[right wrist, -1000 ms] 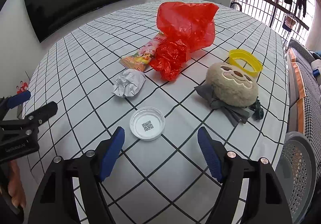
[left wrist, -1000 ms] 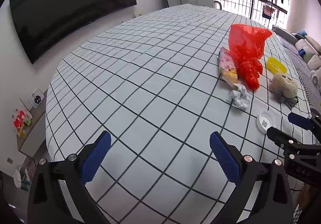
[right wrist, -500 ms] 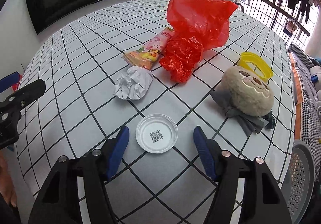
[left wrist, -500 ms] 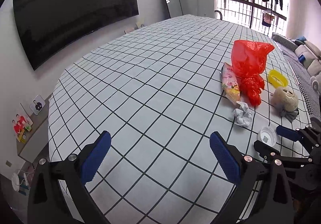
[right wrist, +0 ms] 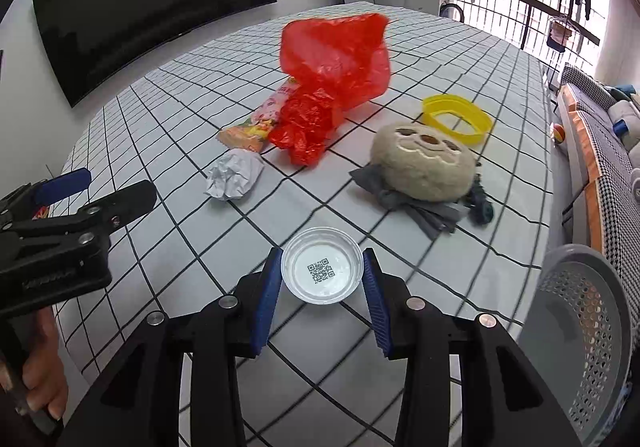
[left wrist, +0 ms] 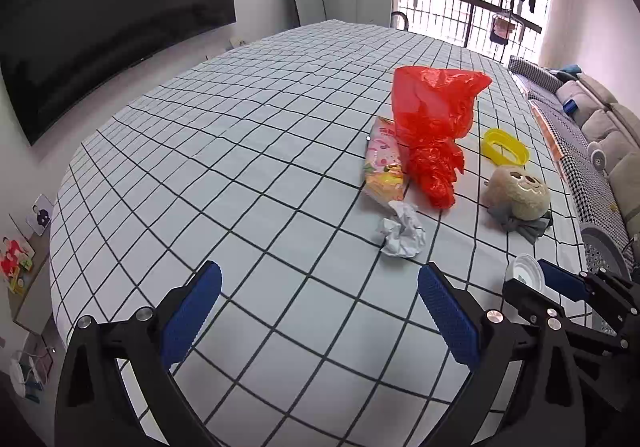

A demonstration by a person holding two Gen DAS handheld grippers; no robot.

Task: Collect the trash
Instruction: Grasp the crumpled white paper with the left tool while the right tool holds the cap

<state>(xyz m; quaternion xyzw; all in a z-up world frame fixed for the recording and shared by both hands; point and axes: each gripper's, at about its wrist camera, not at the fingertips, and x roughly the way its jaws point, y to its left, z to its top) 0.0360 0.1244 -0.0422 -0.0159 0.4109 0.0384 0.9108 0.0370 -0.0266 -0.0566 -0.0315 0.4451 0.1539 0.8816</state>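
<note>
The right hand-held gripper (right wrist: 322, 289) points forward and steeply down, its two black arms spread in a V and its blue-padded jaws closing, one pad at each side of a small round white lid (right wrist: 322, 275). The left hand-held gripper (left wrist: 318, 313) also tilts downward, its blue pads set wide apart with nothing between them. A person's hand (right wrist: 38, 375) grips the left gripper's handle, fingers curled around it.
</note>
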